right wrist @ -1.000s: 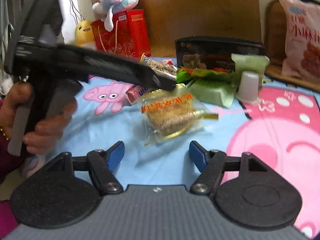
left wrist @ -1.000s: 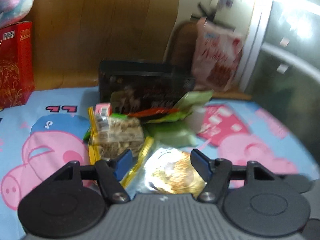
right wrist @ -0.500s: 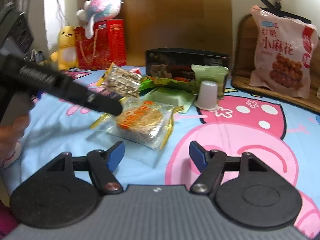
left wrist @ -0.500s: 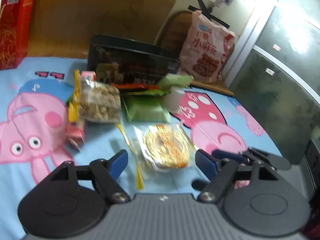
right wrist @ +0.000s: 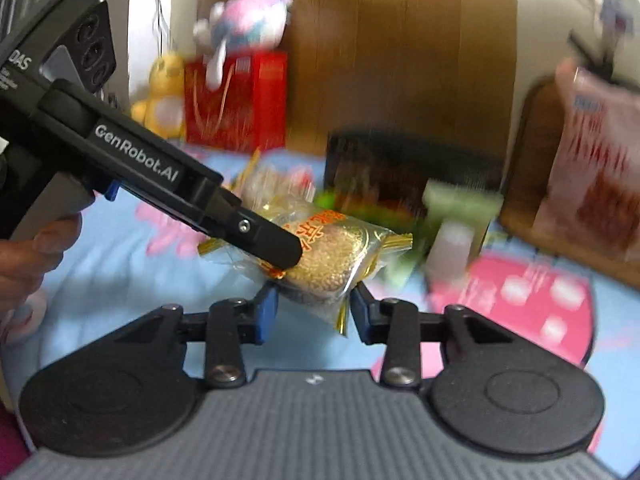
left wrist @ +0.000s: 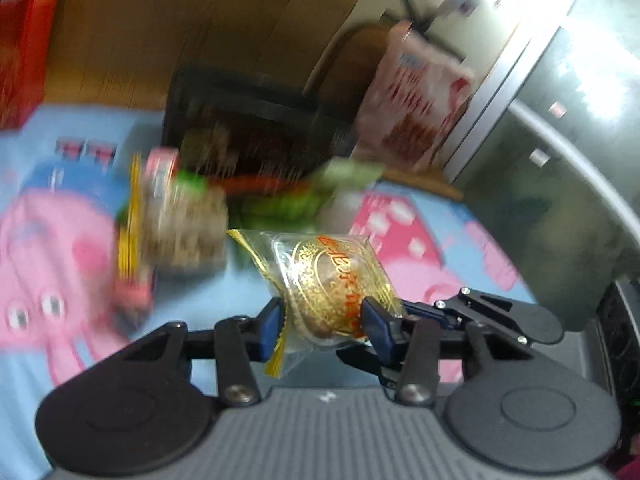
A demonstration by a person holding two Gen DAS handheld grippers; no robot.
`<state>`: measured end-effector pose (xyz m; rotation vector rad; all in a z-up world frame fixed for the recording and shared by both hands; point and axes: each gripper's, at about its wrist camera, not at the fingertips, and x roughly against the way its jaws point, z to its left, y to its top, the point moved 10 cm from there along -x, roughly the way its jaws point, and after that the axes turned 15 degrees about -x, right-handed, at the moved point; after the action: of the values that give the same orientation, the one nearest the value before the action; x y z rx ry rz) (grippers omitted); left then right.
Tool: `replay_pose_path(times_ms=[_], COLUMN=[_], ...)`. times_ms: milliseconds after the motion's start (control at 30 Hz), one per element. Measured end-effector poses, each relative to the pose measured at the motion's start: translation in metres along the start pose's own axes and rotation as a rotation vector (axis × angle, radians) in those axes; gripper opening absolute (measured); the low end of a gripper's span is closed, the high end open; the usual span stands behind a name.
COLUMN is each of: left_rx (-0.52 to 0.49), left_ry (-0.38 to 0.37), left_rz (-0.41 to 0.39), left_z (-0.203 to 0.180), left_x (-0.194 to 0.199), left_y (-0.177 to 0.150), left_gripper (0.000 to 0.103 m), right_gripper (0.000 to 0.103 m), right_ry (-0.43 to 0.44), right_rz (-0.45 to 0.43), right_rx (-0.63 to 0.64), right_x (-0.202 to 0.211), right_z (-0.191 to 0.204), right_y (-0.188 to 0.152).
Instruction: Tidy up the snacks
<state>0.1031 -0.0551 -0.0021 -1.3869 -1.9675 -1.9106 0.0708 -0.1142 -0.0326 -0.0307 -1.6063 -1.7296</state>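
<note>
A round sesame cake in a clear wrapper with gold print [left wrist: 332, 284] is held off the blue cartoon cloth by both grippers. My left gripper [left wrist: 322, 322] is shut on it. My right gripper [right wrist: 312, 306] is shut on the same packet [right wrist: 332, 256]; the left gripper's black finger [right wrist: 276, 246] reaches in from the left. Behind lie a blurred pile of snacks: a clear pack of nut brittle [left wrist: 184, 232], green packets [left wrist: 296, 200], a small white cup [right wrist: 450, 246] and a black box [left wrist: 248, 128].
A big pink snack bag [left wrist: 416, 100] leans at the back right by a grey cabinet [left wrist: 560, 140]. A red gift box [right wrist: 236, 96] with plush toys [right wrist: 248, 24] stands at the back left. A wooden panel is behind.
Both grippers have closed on the sesame cake packet and lifted it off the cloth. Half a second ago both were open with the packet lying flat.
</note>
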Motion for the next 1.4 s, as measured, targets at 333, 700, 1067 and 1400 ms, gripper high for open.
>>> replay_pose_path(times_ms=[333, 700, 1067, 1400], left_rx=[-0.065, 0.004, 0.161, 0.23], left_ry=[0.131, 0.172, 0.074, 0.124], left_rz=[-0.131, -0.124, -0.217, -0.212], left_z=[0.042, 0.079, 0.063, 0.079], left_x=[-0.053, -0.097, -0.02, 0.042], left_y=[0.14, 0.141, 0.064, -0.006], left_gripper=[0.043, 0.048, 0.054, 0.054], right_gripper=[0.043, 0.055, 0.055, 0.036], right_ry=[-0.046, -0.088, 0.021, -0.054], right_rz=[-0.138, -0.196, -0.065, -0.112], right_rx=[-0.094, -0.201, -0.648, -0.362], right_x=[-0.077, -0.086, -0.07, -0.036], right_z=[-0.064, -0.108, -0.144, -0.065], right_y=[0.113, 0.121, 0.065, 0.048])
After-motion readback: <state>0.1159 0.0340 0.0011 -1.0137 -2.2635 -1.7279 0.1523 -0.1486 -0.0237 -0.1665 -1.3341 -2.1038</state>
